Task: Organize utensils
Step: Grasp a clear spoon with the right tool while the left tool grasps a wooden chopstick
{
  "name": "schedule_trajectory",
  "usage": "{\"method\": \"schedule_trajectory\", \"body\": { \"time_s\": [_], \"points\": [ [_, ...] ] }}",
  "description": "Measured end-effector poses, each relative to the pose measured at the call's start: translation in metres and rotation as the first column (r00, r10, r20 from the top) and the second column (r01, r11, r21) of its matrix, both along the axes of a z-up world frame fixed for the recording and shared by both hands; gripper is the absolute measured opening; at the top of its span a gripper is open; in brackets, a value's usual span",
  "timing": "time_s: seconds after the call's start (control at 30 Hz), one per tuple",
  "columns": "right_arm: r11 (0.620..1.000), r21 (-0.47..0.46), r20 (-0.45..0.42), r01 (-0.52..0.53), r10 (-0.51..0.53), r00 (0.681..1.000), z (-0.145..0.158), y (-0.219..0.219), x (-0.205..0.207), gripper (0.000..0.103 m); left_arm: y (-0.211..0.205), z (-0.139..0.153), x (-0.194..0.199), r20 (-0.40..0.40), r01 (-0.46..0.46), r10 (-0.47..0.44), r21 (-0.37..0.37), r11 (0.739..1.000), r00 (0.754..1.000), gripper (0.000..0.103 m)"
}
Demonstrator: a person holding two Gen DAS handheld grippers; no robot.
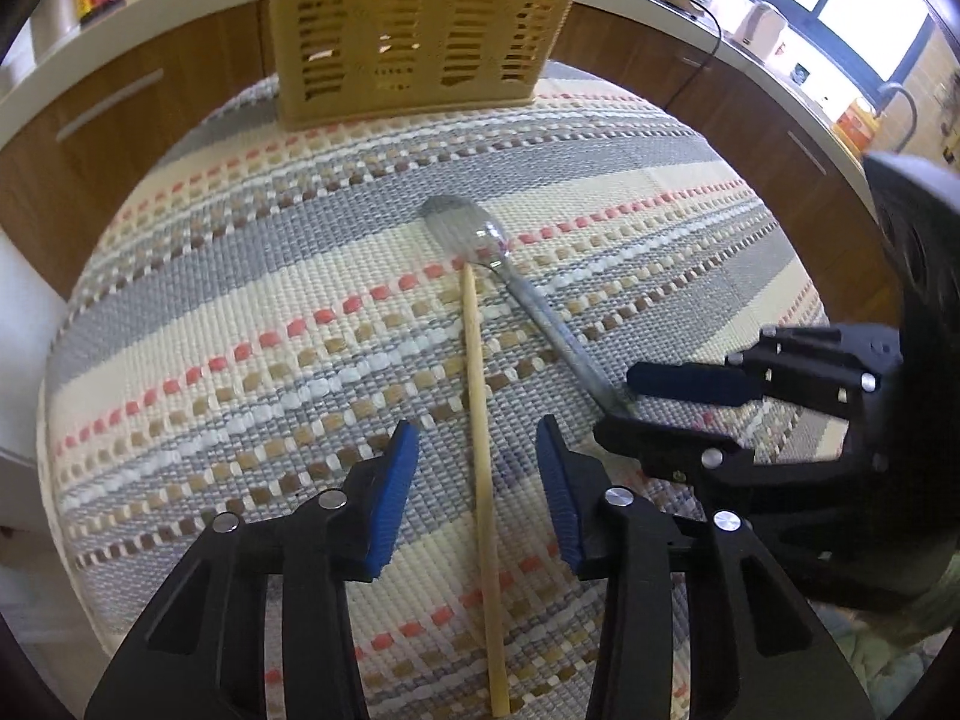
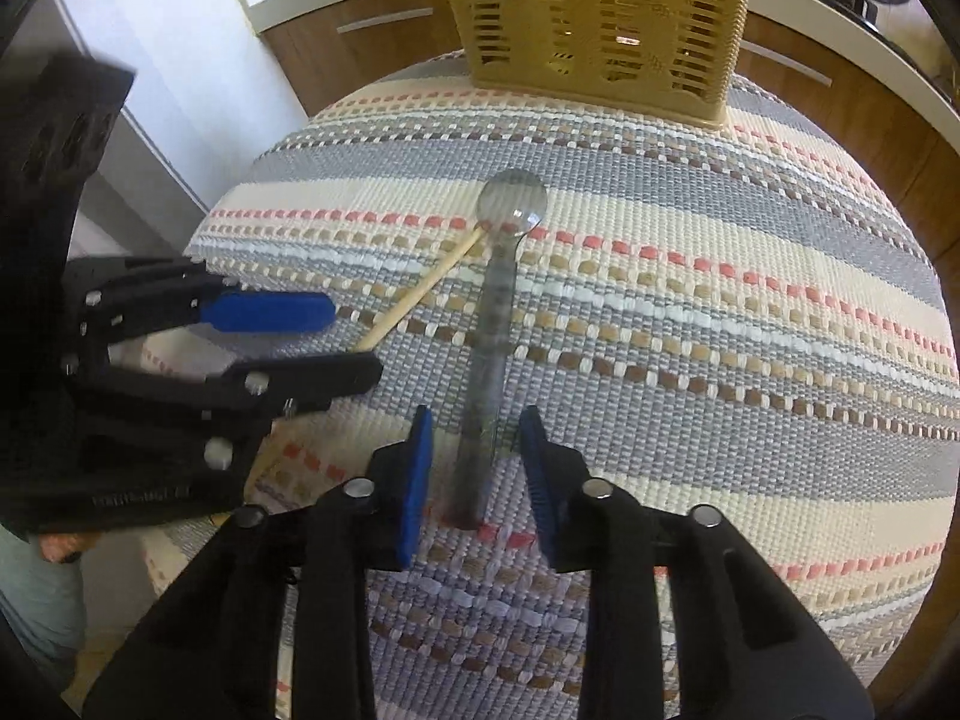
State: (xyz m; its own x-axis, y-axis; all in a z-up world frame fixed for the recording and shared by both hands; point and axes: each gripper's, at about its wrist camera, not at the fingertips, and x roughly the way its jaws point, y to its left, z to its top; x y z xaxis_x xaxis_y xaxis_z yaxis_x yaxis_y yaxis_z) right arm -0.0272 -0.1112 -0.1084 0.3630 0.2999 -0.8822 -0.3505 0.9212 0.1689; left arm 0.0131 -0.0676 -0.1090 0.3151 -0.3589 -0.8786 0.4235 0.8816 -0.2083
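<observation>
A wooden chopstick (image 1: pixel 482 444) lies on the striped woven mat (image 1: pixel 240 276), its far tip touching a clear plastic spoon (image 1: pixel 516 294). My left gripper (image 1: pixel 478 441) is open, its blue pads on either side of the chopstick, just above the mat. My right gripper (image 2: pixel 476 429) is open around the spoon's handle (image 2: pixel 487 372), near its end. The chopstick (image 2: pixel 420 291) runs toward the left gripper (image 2: pixel 336 339) in the right wrist view. The right gripper (image 1: pixel 624 402) shows at the right of the left wrist view. A tan slotted utensil basket (image 1: pixel 420 24) stands at the mat's far edge.
The basket (image 2: pixel 606 18) is upright beyond the spoon bowl. Wooden cabinets (image 1: pixel 138 102) and a white counter with appliances (image 1: pixel 762 24) lie behind the table. The mat's edges drop off on the left and right.
</observation>
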Motion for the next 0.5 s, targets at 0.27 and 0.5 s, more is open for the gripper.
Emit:
{"method": "schedule_trajectory", "body": {
  "time_s": [0.27,0.5],
  "points": [
    [0.996,-0.093,0.099,-0.005,0.014,0.995,0.000,0.013,-0.016,0.016,-0.017,-0.002,0.008,0.020,-0.001,0.001,0.048,0.999,1.000,0.037],
    [0.994,-0.108,0.133,0.022,-0.007,0.991,-0.001,0.003,-0.030,0.010,-0.039,-0.007,0.000,0.097,-0.041,0.023,0.190,0.981,0.995,0.019]
  ]
}}
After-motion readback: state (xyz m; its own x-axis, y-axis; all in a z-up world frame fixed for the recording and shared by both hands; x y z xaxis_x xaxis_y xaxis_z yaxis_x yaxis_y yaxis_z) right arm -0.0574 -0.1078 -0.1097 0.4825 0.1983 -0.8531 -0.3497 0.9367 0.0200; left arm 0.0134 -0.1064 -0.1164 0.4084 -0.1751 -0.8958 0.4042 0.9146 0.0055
